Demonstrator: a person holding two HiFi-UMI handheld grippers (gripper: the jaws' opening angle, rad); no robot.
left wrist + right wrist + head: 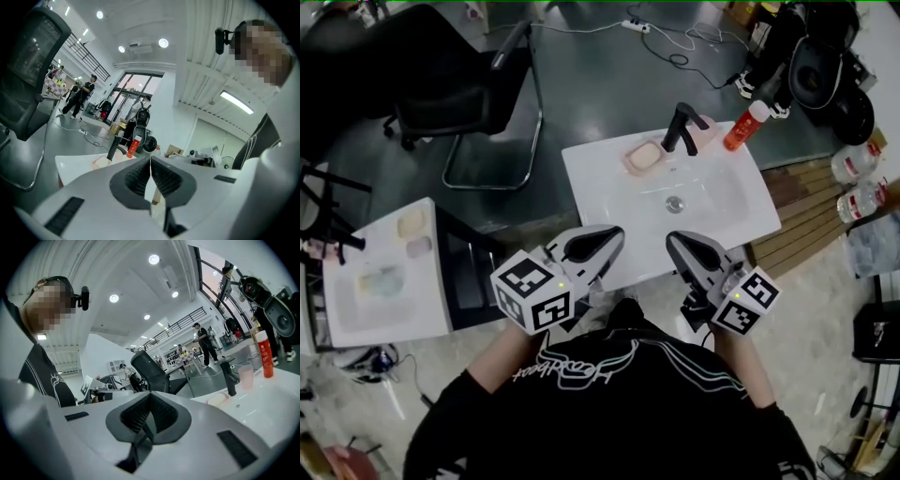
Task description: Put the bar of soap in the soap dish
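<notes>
Far left: small white counter (431, 309) carrying three loose bars, yellowish (411, 222), pinkish (419, 247) and pale green (380, 281). Behind it, a black office chair (459, 94) on grey floor.

Left tongs (615, 234): closed, ribbed pads meeting edge to edge, nothing between them. Held low over the near edge of the white sink counter (600, 169), marker cube (532, 292) toward the person. The left gripper view confirms the pads pressed together at (150, 161), pointing roughly level across the sink.

Centre: pink soap dish (630, 166) at the back of the sink counter, just left of the black faucet (682, 129). The bar of soap (645, 157), cream-coloured, lies inside the dish. Drain (675, 203) in the basin, between dish and tongs. Both tongs well apart from the dish.

Right tongs (673, 240): also closed and empty, pads together at (149, 397) in the right gripper view. Marker cube (746, 300) trails behind. They sit beside the left tongs over the near rim.

Right of the faucet: pink cup (706, 134), then an orange-red bottle (744, 126) at the counter's back corner. Further right, two clear water bottles (855, 165) on wooden slats (806, 216).
</notes>
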